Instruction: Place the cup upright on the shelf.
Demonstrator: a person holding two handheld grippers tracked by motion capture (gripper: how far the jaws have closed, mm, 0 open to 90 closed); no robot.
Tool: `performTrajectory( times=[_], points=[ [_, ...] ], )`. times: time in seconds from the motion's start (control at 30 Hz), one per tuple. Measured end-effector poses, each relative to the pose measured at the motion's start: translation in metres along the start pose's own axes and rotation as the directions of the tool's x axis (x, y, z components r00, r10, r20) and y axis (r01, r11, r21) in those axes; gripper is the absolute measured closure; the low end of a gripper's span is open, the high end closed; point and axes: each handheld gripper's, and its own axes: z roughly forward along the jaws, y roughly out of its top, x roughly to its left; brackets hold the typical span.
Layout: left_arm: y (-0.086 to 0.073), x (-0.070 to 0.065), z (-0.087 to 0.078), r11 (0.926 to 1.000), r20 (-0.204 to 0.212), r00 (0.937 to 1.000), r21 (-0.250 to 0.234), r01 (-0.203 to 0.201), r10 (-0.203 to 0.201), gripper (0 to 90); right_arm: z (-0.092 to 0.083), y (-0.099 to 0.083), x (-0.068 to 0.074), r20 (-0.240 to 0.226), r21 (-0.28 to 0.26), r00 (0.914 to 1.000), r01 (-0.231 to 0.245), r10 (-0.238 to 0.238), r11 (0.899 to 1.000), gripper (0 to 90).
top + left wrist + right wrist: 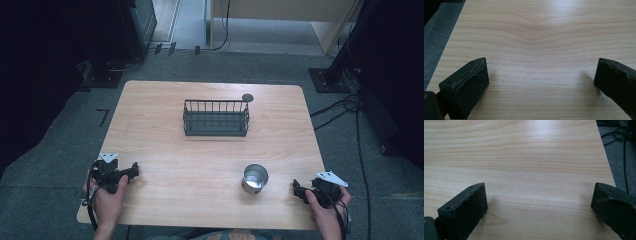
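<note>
Metal cup [255,178] stands upright on the near right part of a pale wooden table [165,135], mouth open to the ceiling, just to the left of the right gripper [299,191] and apart from it. Farther back, near the table's middle, sits a dark wire rack [215,118], with nothing visible inside it. A small round grey disc [247,97] lies just behind the rack's right rear corner.

At the near left edge a hand holds the left gripper [131,172], well apart from the cup. Its own view shows the jaws spread wide over bare wood. The right gripper's view shows the same: jaws spread wide, nothing between them.

The work looks barely begun. Neither gripper touches anything, and the cup, nearest the right gripper, has not been grasped.
</note>
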Motion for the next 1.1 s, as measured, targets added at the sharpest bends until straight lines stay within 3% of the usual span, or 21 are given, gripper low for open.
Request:
performTrajectory(
  times=[0.27, 0.67, 1.1],
  points=[
    [0.0, 0.0, 0.0, 1.0, 0.0, 1.0, 0.0, 0.0, 0.0, 0.0, -0.003, -0.001, 0.002, 0.008, -0.002, 0.9997, -0.025, 0.025, 1.0, 3.6],
    [0.0, 0.0, 0.0, 1.0, 0.0, 1.0, 0.0, 0.0, 0.0, 0.0, -0.021, 0.018, 0.025, -0.06, -0.038, 0.9982, 0.002, -0.005, 0.999, 3.8],
    [0.0, 0.0, 0.0, 1.0, 0.0, 1.0, 0.0, 0.0, 0.0, 0.0, -0.04, 0.04, 0.035, -0.118, -0.079, 0.993, -0.008, -0.002, 0.997, 3.1]
  ],
)
